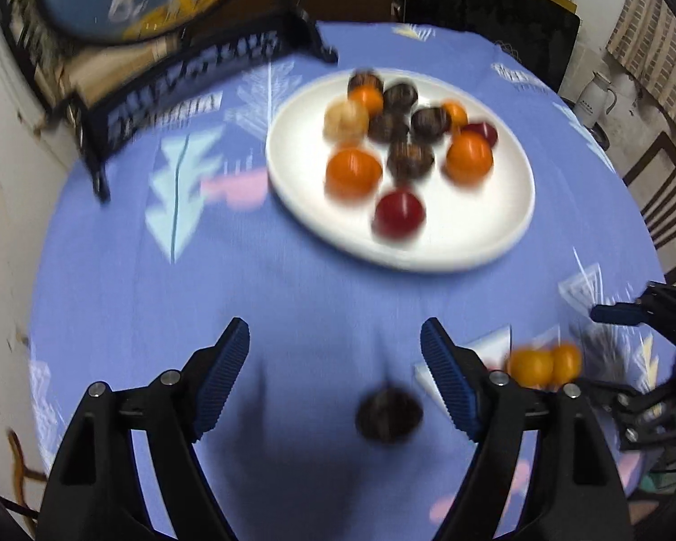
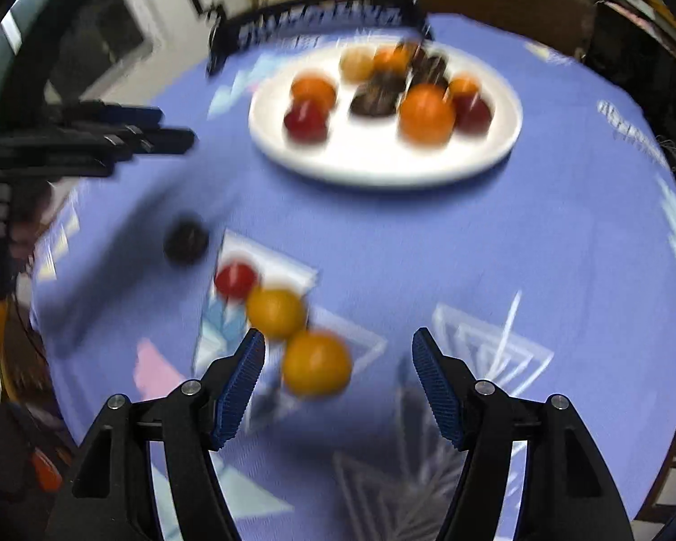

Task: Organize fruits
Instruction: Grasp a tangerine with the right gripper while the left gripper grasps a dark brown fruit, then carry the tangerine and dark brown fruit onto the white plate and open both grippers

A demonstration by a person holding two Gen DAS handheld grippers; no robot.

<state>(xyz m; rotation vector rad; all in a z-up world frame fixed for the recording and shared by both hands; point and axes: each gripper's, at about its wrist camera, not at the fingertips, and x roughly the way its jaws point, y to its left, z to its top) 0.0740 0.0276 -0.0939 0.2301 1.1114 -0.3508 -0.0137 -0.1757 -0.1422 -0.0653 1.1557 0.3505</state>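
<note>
A white plate at the far side of the blue tablecloth holds several oranges, dark fruits and red fruits. My left gripper is open above the cloth, and a dark fruit lies between its fingers, untouched. Two oranges lie to its right, near the right gripper. In the right wrist view my right gripper is open, and an orange lies between its fingers, closer to the left pad and apart from it. Beyond lie another orange, a red fruit and the dark fruit. The plate is farther back.
A black carved stand with a round painted disc stands at the back left, close to the plate. A wooden chair and a white kettle are off the table's right side. The left gripper reaches in from the left.
</note>
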